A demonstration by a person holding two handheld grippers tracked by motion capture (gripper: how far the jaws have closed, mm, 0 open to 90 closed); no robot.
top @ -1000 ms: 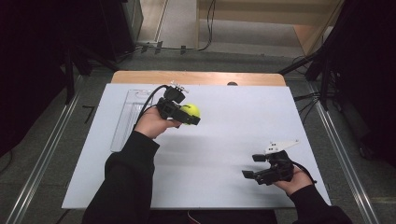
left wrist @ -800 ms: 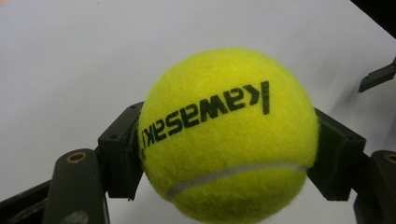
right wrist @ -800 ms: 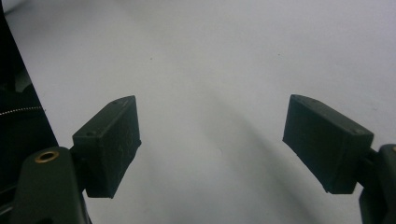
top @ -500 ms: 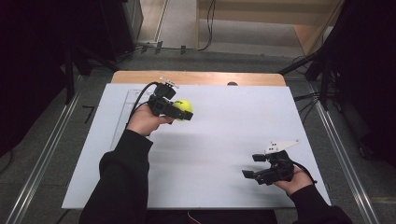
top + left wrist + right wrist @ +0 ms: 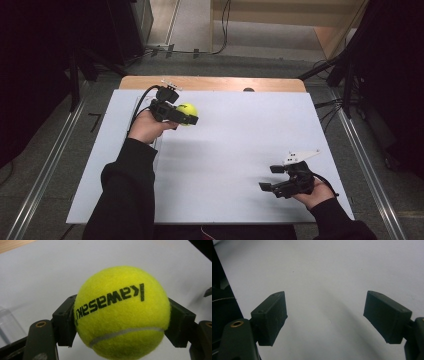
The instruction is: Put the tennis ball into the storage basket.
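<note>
Right tongs (image 5: pixel 267 178) sit near, jaws apart, nothing in them. Farther off, left tongs (image 5: pixel 192 119) are clamped on the ball (image 5: pixel 186 111), above the bench (image 5: pixel 240 130). Fuzzy round thing, only side pinch, so it could squirt out.

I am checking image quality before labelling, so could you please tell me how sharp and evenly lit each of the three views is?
High view: the white table is evenly lit, its surroundings very dark, and the picture is slightly soft. Left gripper view: the tennis ball is sharp, its black lettering readable though upside down, with the background soft. Right gripper view: dim and greyish, with soft shadows on the table between the right tool pads.
</note>
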